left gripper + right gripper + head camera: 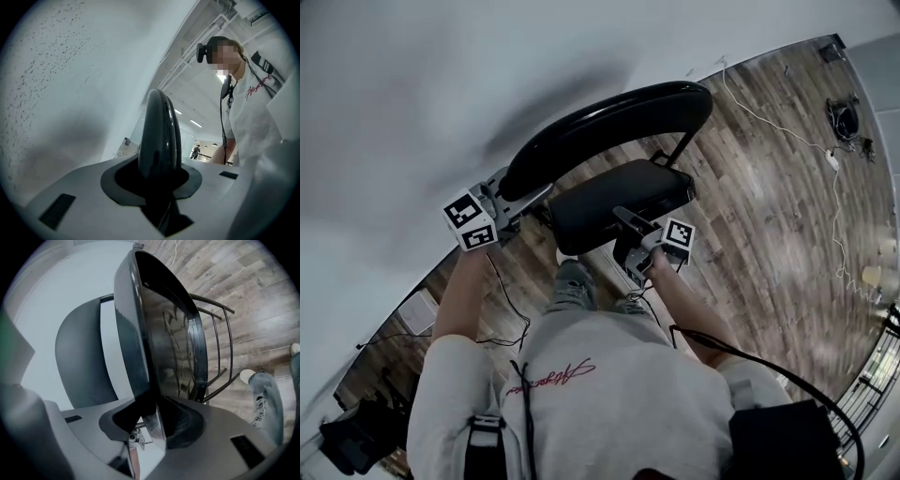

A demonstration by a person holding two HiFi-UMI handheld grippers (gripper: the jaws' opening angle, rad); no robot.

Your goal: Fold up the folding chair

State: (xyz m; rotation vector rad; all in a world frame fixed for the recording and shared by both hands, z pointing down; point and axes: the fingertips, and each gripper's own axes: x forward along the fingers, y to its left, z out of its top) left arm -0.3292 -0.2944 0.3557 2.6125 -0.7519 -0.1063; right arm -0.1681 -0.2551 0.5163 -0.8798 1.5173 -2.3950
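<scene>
The black folding chair stands against the white wall, its curved backrest (609, 122) above the padded seat (619, 202). My left gripper (520, 202) is shut on the backrest's left end. In the left gripper view the glossy backrest edge (159, 136) sits deep between the jaws. My right gripper (630, 227) is shut on the seat's front edge. In the right gripper view the seat (164, 343) is tilted up on edge between the jaws, with its underside and the thin metal frame rods (220, 357) showing. The backrest (79, 357) lies behind it.
The white wall (441, 84) is right behind the chair. On the wood floor (769, 216) a white cable (769, 122) runs to the right. The person's legs (572, 286) stand just in front of the seat. A railing (872, 384) is at the lower right.
</scene>
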